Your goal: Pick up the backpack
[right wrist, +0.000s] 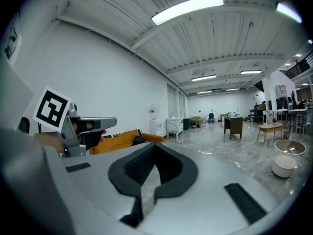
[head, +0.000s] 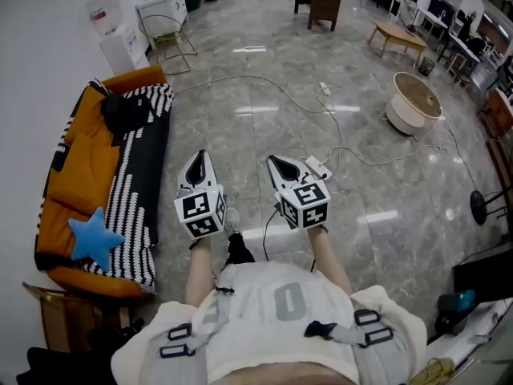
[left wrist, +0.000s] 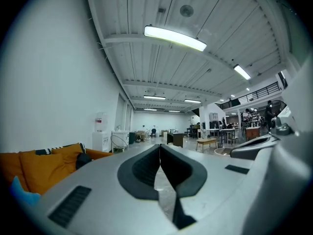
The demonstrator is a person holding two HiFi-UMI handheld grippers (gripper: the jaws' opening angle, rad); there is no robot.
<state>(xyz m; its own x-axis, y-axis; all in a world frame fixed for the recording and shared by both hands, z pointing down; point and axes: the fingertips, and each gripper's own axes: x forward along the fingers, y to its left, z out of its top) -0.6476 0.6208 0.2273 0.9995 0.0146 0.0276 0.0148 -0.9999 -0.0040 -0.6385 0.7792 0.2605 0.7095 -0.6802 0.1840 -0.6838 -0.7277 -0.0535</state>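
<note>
The backpack (head: 124,112) is a black bundle lying at the far end of the orange sofa (head: 80,175), and it also shows in the left gripper view as the backpack (left wrist: 83,159) and in the right gripper view as the backpack (right wrist: 139,140). Both grippers are held level in front of me over the marble floor, well short of it. My left gripper (head: 199,157) (left wrist: 160,147) is shut with nothing between its jaws. My right gripper (head: 276,163) (right wrist: 154,146) is shut and empty too. Each gripper shows in the other's view: the right one (left wrist: 259,143) and the left one (right wrist: 83,126).
A blue star cushion (head: 94,237) and a black-and-white striped blanket (head: 144,175) lie on the sofa. A power strip (head: 317,167) and its cable trail across the floor ahead. A white round tub (head: 414,103) stands far right, with a water dispenser (head: 120,42) and a wire chair (head: 168,34) beyond the sofa.
</note>
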